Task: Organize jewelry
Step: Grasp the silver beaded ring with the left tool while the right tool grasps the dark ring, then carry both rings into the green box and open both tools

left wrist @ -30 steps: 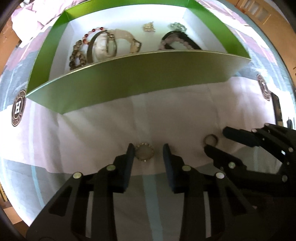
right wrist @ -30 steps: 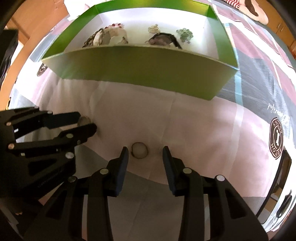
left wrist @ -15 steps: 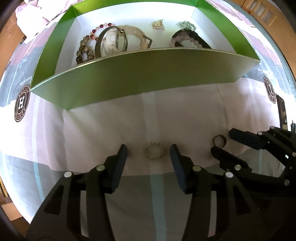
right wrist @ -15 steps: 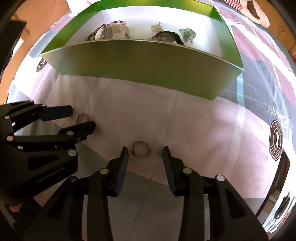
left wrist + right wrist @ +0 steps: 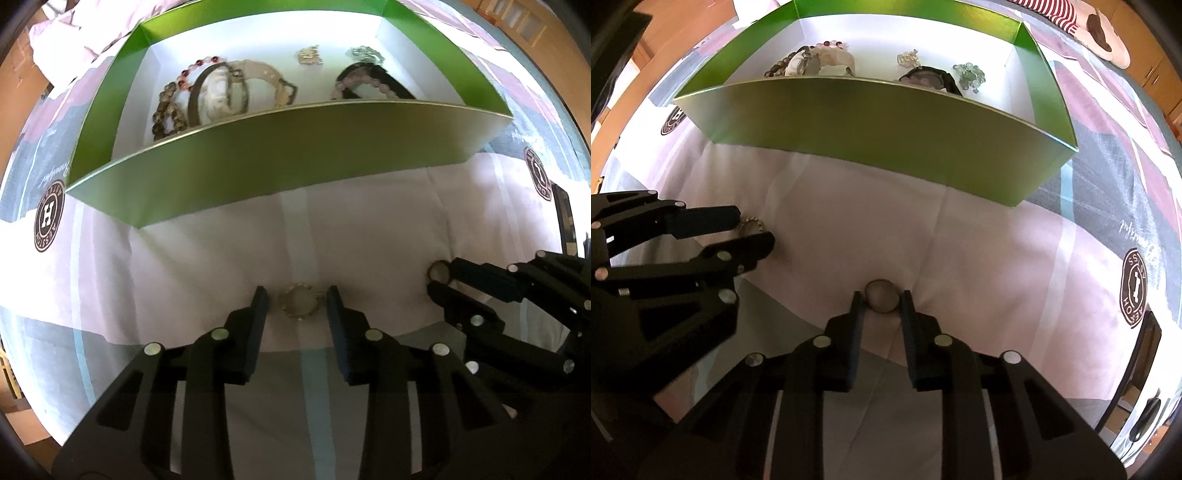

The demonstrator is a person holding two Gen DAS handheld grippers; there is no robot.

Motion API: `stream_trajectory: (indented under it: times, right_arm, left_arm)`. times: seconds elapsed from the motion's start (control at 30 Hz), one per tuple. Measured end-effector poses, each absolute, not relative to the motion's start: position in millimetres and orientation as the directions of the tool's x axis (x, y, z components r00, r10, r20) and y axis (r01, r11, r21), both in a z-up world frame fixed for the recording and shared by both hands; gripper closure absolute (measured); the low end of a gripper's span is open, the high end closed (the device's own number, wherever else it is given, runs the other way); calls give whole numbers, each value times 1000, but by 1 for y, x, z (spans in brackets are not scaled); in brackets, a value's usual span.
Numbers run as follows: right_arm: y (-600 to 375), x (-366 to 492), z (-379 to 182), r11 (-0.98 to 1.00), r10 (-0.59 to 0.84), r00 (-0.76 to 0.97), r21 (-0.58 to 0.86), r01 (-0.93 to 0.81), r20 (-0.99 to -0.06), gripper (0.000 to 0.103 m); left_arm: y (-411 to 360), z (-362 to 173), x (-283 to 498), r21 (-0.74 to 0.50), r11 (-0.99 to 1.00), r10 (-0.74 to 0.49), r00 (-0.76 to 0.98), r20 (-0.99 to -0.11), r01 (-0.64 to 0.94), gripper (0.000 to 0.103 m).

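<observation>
A beaded ring (image 5: 299, 302) lies on the white cloth between the fingertips of my left gripper (image 5: 297, 300), whose jaws are closing around it and nearly touch it. A plain dark ring (image 5: 881, 295) lies between the fingertips of my right gripper (image 5: 881, 300), whose jaws pinch its sides. The plain ring also shows in the left wrist view (image 5: 438, 270), and the beaded ring in the right wrist view (image 5: 750, 224). A green box (image 5: 280, 155) with a white inside stands beyond and holds bracelets (image 5: 221, 92) and other jewelry.
The green box's near wall (image 5: 886, 125) rises just beyond both grippers. The two grippers work side by side, close together. A patterned cloth with round logos (image 5: 48, 216) covers the table. A dark flat object (image 5: 1145, 354) lies at the right edge.
Both grippers have come down onto the cloth around their rings. The jaws of both have narrowed, the right ones onto the plain ring.
</observation>
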State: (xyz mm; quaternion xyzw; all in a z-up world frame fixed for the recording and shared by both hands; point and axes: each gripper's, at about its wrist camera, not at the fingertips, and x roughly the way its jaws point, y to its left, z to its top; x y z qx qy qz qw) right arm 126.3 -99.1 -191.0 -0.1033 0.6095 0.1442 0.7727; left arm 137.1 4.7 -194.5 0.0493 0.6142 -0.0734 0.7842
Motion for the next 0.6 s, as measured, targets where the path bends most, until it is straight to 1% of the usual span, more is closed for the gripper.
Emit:
stream_trajectory:
  times: [0.13, 0.17, 0.2, 0.43, 0.6]
  right_arm:
    - [-103, 133, -191, 937, 97, 214, 16, -350, -972, 82]
    - [-104, 133, -191, 936, 96, 216, 14, -353, -972, 82]
    - [-103, 134, -191, 936, 95, 218, 12, -353, -971, 82]
    - [-99, 125, -186, 939, 103, 232, 17, -344, -967, 83]
    - [-106, 123, -159, 943, 128, 283, 28, -332, -951, 83]
  left_arm:
    - [-3, -195, 130, 3, 982, -42, 233, -971, 188, 70]
    - [-5, -196, 129, 1, 982, -44, 235, -971, 187, 77]
    - [-4, -196, 129, -4, 983, -48, 234, -971, 185, 81]
    - [6, -190, 129, -10, 985, -54, 251, -967, 173, 81]
    - [11, -172, 123, 14, 986, -38, 312, -949, 163, 81]
